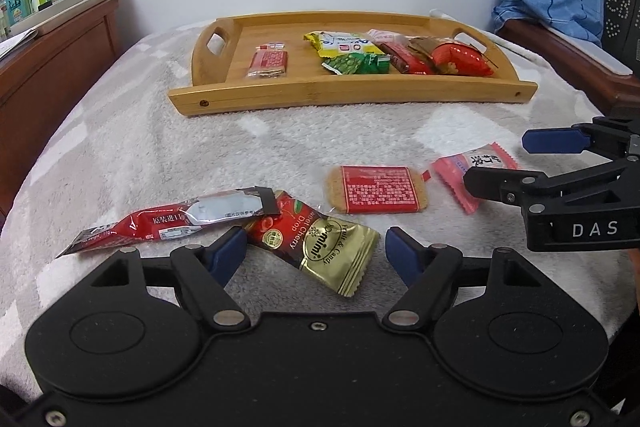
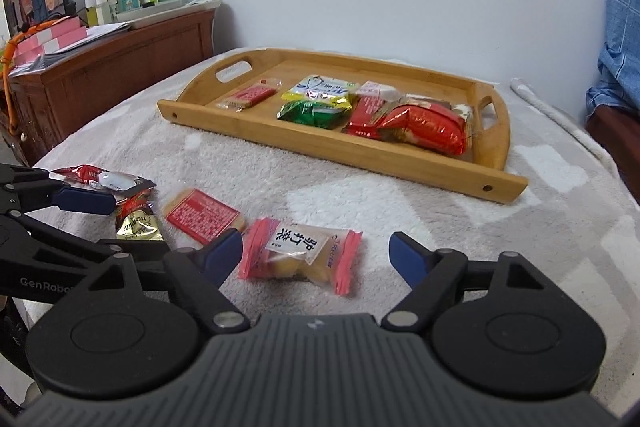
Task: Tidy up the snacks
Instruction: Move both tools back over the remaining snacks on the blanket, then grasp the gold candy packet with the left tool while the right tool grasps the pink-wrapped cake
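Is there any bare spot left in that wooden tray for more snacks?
Yes. The tray floor is bare at its left end, around the red bar beside the handle hole, and along the far wall. The right half is crowded with overlapping packets.

Bed-like surface covered by a pale grey-and-white fleece blanket [image 1: 132, 147], filling the centre and lower half of both views; bamboo tray [image 1: 352, 95] with cut-out handles resting on it, upper centre of the left wrist view, upper right centre of the right wrist view; four loose snacks directly on the blanket, nearer the cameras: long red-and-silver sachet [image 1: 172, 219] at lower left, overlapping the red-and-gold cherry candy packet [image 1: 320, 239] beside it; red-labelled biscuit bar [image 1: 376, 189] at centre, apart from both; pink-edged clear sweet packet [image 2: 300, 253] at lower centre of the right wrist view.
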